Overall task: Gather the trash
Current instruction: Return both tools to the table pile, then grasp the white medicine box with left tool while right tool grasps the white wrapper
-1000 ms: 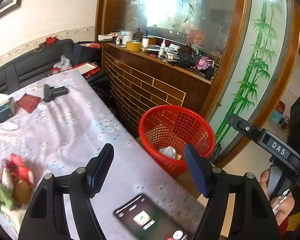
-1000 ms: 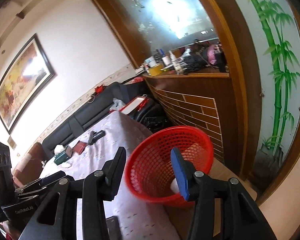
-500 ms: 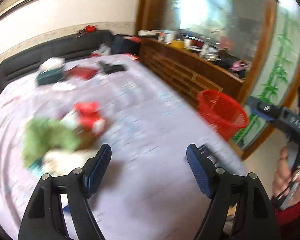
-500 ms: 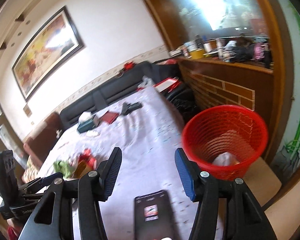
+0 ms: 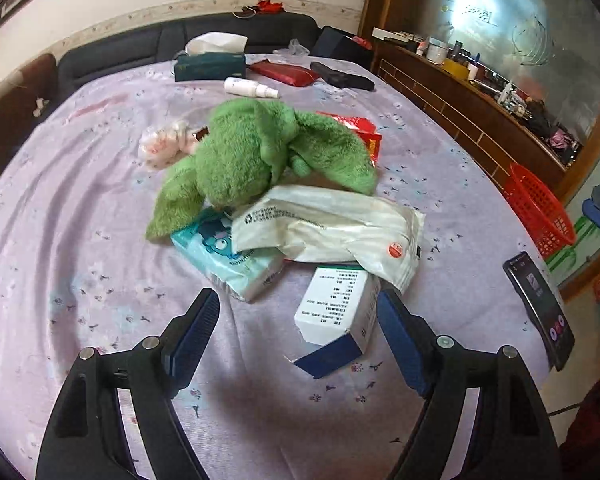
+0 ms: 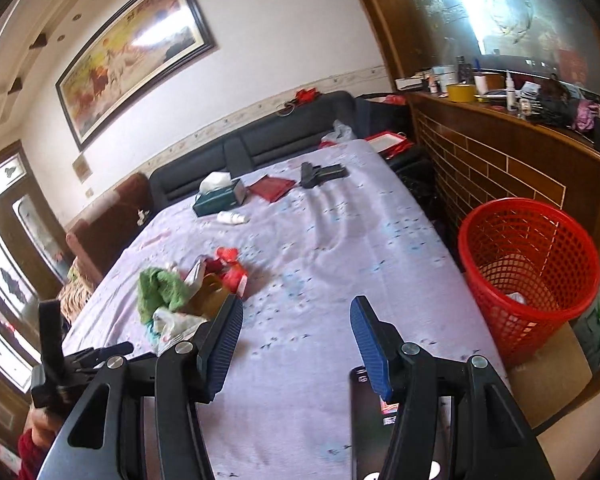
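You have barely started: some trash lies in the red bin (image 6: 530, 276), the pile (image 5: 300, 216) waits on the table, and your left gripper (image 5: 298, 330), jaws opening, and right gripper (image 6: 296, 342), jaws wide, hold nothing.

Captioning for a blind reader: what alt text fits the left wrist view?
The opening left gripper, empty, hangs over a trash pile on a lilac table: white box, white bag, tissue pack, green plush. A red basket stands right.

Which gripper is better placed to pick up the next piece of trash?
Left. The left gripper, jaws opening, hangs over the white-and-blue cardboard box; the right gripper faces bare tablecloth.
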Demonstrator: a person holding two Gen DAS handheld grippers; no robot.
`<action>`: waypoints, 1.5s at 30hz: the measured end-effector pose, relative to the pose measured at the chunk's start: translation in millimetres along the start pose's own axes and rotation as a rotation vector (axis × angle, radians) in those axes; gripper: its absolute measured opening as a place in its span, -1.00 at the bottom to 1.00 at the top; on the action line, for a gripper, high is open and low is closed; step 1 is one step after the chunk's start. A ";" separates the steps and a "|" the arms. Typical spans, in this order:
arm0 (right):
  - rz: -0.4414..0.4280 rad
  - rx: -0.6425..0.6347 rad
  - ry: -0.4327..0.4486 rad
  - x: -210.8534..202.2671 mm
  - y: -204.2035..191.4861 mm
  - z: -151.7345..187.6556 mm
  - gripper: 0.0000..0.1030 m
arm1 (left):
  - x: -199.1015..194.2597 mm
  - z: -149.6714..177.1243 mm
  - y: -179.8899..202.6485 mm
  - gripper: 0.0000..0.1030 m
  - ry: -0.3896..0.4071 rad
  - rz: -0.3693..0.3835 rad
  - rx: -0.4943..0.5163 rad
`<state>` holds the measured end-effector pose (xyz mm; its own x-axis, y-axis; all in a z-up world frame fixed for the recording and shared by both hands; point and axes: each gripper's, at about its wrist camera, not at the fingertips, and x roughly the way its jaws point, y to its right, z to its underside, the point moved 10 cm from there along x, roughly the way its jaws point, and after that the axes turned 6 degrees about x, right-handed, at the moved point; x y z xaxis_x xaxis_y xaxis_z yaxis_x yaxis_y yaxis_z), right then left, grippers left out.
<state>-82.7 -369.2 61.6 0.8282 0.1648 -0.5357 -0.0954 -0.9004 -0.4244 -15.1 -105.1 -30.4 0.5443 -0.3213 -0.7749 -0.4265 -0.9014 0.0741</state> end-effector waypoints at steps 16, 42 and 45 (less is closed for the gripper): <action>-0.031 -0.035 -0.077 27.0 -24.2 21.4 0.24 | 37.9 -1.0 30.8 -0.05 -0.043 0.028 0.042; -0.347 -0.168 -0.545 140.3 -196.1 114.4 0.28 | -37.9 78.2 -12.3 -0.15 -0.028 0.102 0.011; -0.325 -0.212 -0.573 155.1 -209.3 121.4 0.29 | -38.2 83.0 -14.5 -0.16 -0.031 0.102 0.007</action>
<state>-1.3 -106.4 -21.2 0.3685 0.5736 -0.7316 0.2664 -0.8191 -0.5080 -89.7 -55.7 -54.0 0.4752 -0.4015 -0.7829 -0.4837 -0.8625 0.1487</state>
